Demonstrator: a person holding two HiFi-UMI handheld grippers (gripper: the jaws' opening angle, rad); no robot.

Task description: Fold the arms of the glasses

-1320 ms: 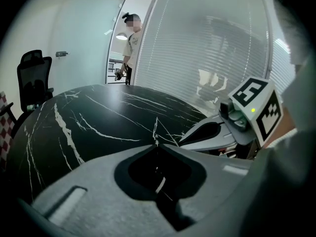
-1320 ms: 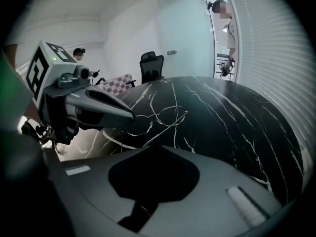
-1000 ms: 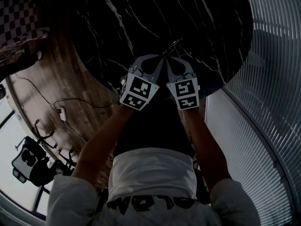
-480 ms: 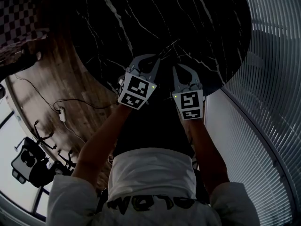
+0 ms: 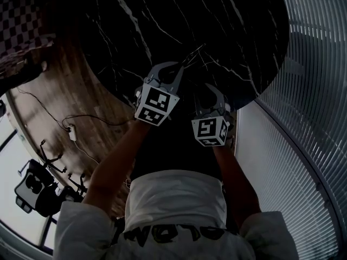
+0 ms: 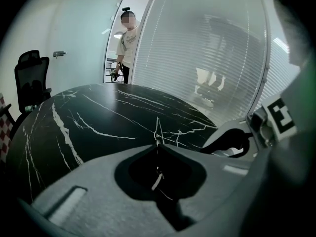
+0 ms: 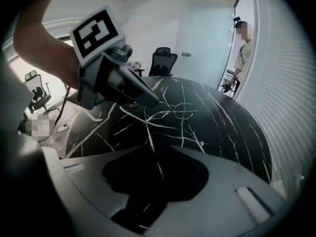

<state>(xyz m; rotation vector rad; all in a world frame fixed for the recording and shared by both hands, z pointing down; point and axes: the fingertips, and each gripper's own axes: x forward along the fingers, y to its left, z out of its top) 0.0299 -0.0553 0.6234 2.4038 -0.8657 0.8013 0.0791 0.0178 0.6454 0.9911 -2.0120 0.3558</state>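
Observation:
The thin wire-framed glasses (image 5: 193, 54) hang just above the black marble table (image 5: 227, 20), hard to make out against it. My left gripper (image 5: 182, 67) is shut on them; in the left gripper view a thin wire of the glasses (image 6: 157, 133) rises from the closed jaw tips (image 6: 157, 145). My right gripper (image 5: 210, 91) sits nearer my body, apart from the glasses. Its jaws are opening, with nothing between them (image 7: 154, 151). The right gripper view shows the left gripper (image 7: 148, 100) holding the glasses (image 7: 183, 111) over the table.
A person (image 6: 127, 38) stands in the doorway beyond the table. An office chair (image 7: 163, 60) stands at its far side. A glass wall with blinds (image 5: 314, 91) runs along the right. Cables (image 5: 70, 129) lie on the wooden floor at the left.
The right gripper has let go of the glasses, opened, rolled and drawn back toward my body. The left gripper has stayed put, still holding the glasses.

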